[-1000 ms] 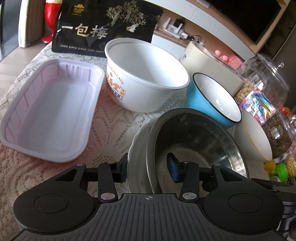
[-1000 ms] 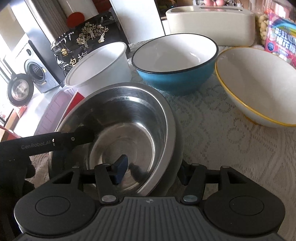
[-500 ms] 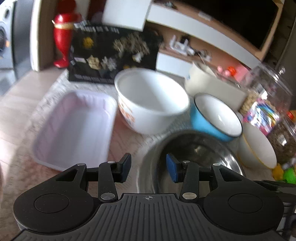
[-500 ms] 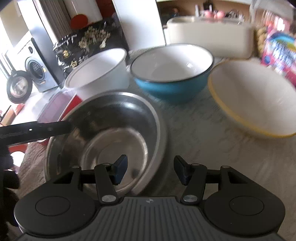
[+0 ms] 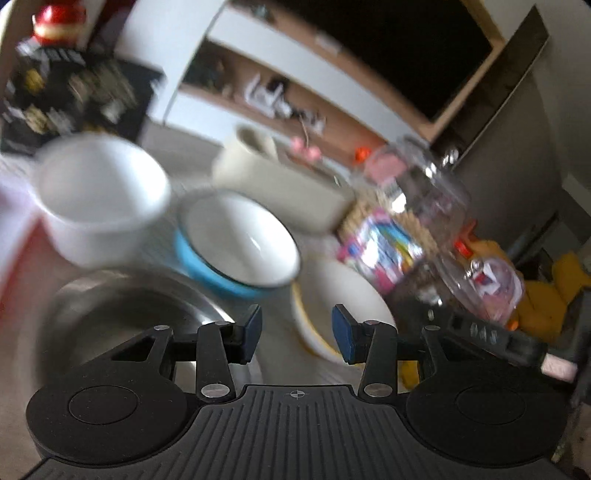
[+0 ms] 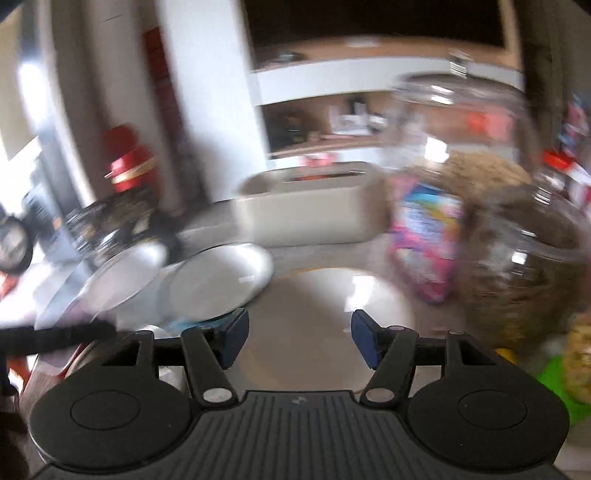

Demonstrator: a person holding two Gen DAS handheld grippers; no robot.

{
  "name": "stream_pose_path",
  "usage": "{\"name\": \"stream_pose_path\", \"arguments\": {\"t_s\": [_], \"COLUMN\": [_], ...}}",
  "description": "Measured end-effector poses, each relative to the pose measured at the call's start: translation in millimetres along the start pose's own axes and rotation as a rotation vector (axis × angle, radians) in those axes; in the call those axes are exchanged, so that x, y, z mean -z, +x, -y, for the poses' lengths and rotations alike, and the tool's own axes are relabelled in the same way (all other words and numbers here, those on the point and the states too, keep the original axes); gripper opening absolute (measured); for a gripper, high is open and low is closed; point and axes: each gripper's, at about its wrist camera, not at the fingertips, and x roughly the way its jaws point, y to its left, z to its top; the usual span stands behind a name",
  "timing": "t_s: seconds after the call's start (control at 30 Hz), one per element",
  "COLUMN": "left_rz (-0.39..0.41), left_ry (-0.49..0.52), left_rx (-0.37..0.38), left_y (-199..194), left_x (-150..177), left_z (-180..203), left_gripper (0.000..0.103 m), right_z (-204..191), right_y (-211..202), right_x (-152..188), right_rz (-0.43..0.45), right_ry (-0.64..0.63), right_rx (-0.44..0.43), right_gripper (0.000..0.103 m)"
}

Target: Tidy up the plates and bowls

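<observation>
Bowls stand in a close group on the worktop (image 5: 280,343), and both views are smeared by motion blur. In the left wrist view a steel bowl (image 5: 122,317) lies nearest, at the lower left. Beyond it, on the far left, stands a tall white bowl (image 5: 99,199). Just right of that one sits a blue bowl (image 5: 236,243) with a white inside and a dark rim. Right of the blue bowl, and nearer, a white bowl with a yellow rim (image 5: 332,295) rests with its near edge behind the fingertips.

The left claw (image 5: 296,333) hangs above the gap between the steel bowl and the yellow-rimmed bowl. Its blue pads (image 5: 252,330) are spread apart with nothing between them. The right claw (image 6: 298,339) is likewise parted and empty, and in its own view it hovers over the yellow-rimmed bowl (image 6: 332,314). To its left the blue bowl (image 6: 221,280) and the tall white bowl (image 6: 125,273) appear only as pale blurred ovals.

A cream rectangular container (image 5: 280,188) stands behind the bowls. Clear glass jars (image 5: 417,206) holding snacks crowd the right side, with a colourful packet (image 5: 384,247) pressed against one. A black printed box (image 5: 77,96) sits at the far left, with a red ornament (image 5: 59,22) beyond it.
</observation>
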Motion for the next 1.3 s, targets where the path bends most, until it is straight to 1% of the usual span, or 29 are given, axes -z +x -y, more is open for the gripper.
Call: {"name": "stream_pose_path", "arguments": {"t_s": [0.07, 0.13, 0.2, 0.3, 0.37, 0.43, 0.5, 0.53, 0.57, 0.63, 0.67, 0.7, 0.77, 0.87, 0.9, 1.07, 1.17, 1.3], "left_rz": [-0.025, -0.048, -0.077, -0.124, -0.140, -0.153, -0.166, -0.170, -0.174, -0.181, -0.183, -0.182, -0.188, -0.197, -0.196, -0.208, -0.238, -0.232], "left_ry": [-0.011, 0.009, 0.051, 0.112, 0.133, 0.151, 0.157, 0.155, 0.149, 0.136, 0.135, 0.140, 0.139, 0.098, 0.101, 0.134, 0.114, 0.081], "left_rx": [-0.013, -0.058, -0.109, -0.139, -0.153, -0.165, -0.172, -0.172, -0.170, -0.174, -0.178, -0.180, -0.173, -0.160, -0.160, -0.166, -0.161, -0.154], "left_y": [24, 47, 70, 98, 110, 121, 129, 132, 138, 144, 145, 145, 144, 135, 132, 111, 97, 77], "left_x": [-2, -5, -7, -8, -6, -4, 0, 0, 0, 1, 2, 2, 3, 6, 9, 31, 47, 64], "left_z": [10, 21, 32, 38, 41, 42, 42, 42, 42, 39, 39, 39, 39, 36, 37, 48, 49, 46], "left_gripper": [0.046, 0.046, 0.046, 0.046, 0.046, 0.046, 0.046, 0.045, 0.045, 0.041, 0.040, 0.040, 0.040, 0.040, 0.040, 0.040, 0.040, 0.040], "right_z": [25, 41, 50, 54, 54, 60, 67, 71, 73, 73, 72, 71, 69, 68, 67, 68, 70, 65], "right_y": [16, 35, 53, 70, 80, 96, 107, 112, 116, 122, 124, 124, 123, 117, 115, 96, 80, 60], "right_x": [-8, -13, -14, -11, -7, -3, -3, -2, -1, 0, 1, 0, 0, 0, 2, 16, 23, 36], "right_rz": [-0.055, -0.110, -0.147, -0.166, -0.171, -0.195, -0.238, -0.260, -0.280, -0.312, -0.327, -0.327, -0.334, -0.340, -0.343, -0.363, -0.363, -0.367], "right_ry": [0.054, 0.088, 0.097, 0.085, 0.073, 0.091, 0.122, 0.134, 0.147, 0.175, 0.189, 0.193, 0.201, 0.201, 0.196, 0.206, 0.222, 0.224], "right_rx": [0.011, 0.015, 0.021, 0.003, -0.006, -0.015, -0.029, -0.042, -0.072, -0.120, -0.136, -0.130, -0.124, -0.129, -0.128, -0.122, -0.127, -0.141], "right_gripper": [0.062, 0.062, 0.059, 0.058, 0.058, 0.055, 0.046, 0.044, 0.042, 0.036, 0.033, 0.033, 0.033, 0.033, 0.033, 0.033, 0.033, 0.034]}}
